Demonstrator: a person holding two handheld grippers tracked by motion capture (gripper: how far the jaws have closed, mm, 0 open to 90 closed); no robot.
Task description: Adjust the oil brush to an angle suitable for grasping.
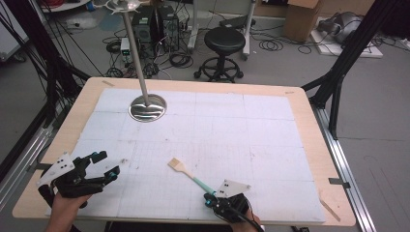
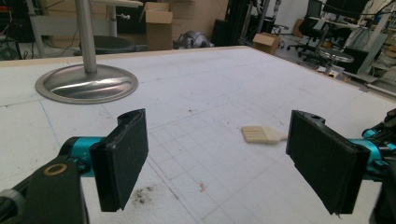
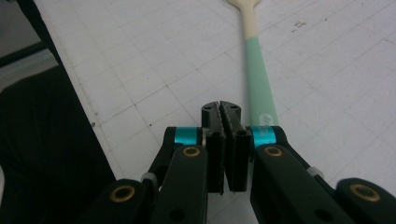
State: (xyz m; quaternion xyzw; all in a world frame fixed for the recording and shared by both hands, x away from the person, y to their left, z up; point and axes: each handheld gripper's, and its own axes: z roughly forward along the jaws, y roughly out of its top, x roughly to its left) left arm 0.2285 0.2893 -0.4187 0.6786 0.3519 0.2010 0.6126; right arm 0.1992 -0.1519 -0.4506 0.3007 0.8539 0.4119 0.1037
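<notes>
A flat brush (image 1: 186, 171) with pale bristles and a mint-green handle lies on the white gridded mat (image 1: 217, 125), near the front middle. Its bristle end (image 2: 261, 135) points toward the back left. My right gripper (image 1: 209, 199) sits at the handle's near end with its jaws shut flat against each other and nothing between them. In the right gripper view the handle (image 3: 257, 70) runs beside and under the right finger, outside the gripper (image 3: 221, 109). My left gripper (image 1: 109, 164) rests at the front left with its jaws wide open and nothing between them (image 2: 219, 140).
A round metal base (image 1: 147, 107) with an upright pole stands at the back left of the mat (image 2: 86, 84). The wooden table edge (image 1: 333, 208) borders the mat. A black stool (image 1: 224, 41) and cables are on the floor behind the table.
</notes>
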